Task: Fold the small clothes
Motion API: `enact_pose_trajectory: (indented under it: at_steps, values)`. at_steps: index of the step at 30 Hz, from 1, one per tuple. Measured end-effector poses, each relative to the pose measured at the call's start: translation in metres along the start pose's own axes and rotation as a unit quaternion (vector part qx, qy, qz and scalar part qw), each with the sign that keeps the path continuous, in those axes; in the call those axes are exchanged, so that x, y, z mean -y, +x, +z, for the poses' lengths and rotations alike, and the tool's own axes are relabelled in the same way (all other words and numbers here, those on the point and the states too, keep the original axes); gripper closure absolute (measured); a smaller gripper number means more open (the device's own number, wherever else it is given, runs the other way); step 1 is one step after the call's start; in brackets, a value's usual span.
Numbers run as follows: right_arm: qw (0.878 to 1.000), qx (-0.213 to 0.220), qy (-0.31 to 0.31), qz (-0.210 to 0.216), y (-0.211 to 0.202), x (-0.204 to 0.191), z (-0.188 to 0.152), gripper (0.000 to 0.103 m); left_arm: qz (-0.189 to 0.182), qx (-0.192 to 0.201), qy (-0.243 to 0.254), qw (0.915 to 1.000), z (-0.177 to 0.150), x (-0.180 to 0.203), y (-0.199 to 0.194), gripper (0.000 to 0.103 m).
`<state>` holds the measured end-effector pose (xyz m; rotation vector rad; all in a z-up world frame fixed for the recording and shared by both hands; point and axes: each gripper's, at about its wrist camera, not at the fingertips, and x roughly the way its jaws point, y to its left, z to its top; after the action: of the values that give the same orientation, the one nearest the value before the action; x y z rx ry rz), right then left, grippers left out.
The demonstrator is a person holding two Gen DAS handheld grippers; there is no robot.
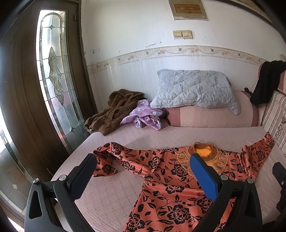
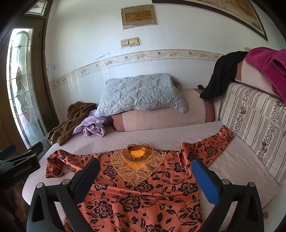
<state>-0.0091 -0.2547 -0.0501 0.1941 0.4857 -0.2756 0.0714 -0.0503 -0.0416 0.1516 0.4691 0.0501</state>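
I am in a home — a lived-in sitting or sleeping room. Evidence: a padded daybed (image 2: pixel 160 135) with a bolster (image 2: pixel 160 117) and a quilted pillow (image 2: pixel 141 92), loose clothes (image 1: pixel 114 110) heaped at its end, a wooden door (image 1: pixel 26 89) with leaded glass, wall switches (image 2: pixel 130 42) and a framed picture (image 2: pixel 139 16) — domestic fittings throughout.

You see a smooth, faintly sheeny printed cloth top (image 2: pixel 143 192) with a lace-trimmed collar (image 2: pixel 138 166) on a matt quilted cover (image 1: pixel 110 192). The robe (image 1: pixel 112 112) looks plush, the pillow (image 1: pixel 194 89) quilted cloth. The door (image 1: pixel 23 100) is dark wood with leaded glass.
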Motion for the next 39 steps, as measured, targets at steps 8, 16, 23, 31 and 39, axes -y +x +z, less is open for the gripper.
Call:
enact_pose_trajectory:
  at_steps: [8,16,23,31,39]
  values:
    - [1.0,-0.013,0.005,-0.001,0.027,0.003,-0.002,0.0,0.004,-0.021,0.008,0.9997,-0.006,0.01,0.029,0.0]
    - [0.995,-0.051,0.074,0.032,0.102,0.064,-0.01,0.0,-0.033,-0.14,0.04,0.9888,-0.05,0.049,0.129,0.0]
    - [0.94,-0.098,0.325,0.021,0.226,0.268,-0.045,0.003,-0.049,-0.254,0.065,0.9637,-0.111,0.092,0.232,0.0]
    - [0.882,-0.064,0.465,-0.031,0.303,0.412,-0.062,0.029,-0.076,-0.265,0.088,0.9572,-0.137,0.107,0.264,0.0]
    - [0.896,-0.071,0.428,-0.096,0.374,0.461,-0.044,0.032,-0.088,-0.25,0.048,0.9631,-0.144,0.1,0.257,0.0]
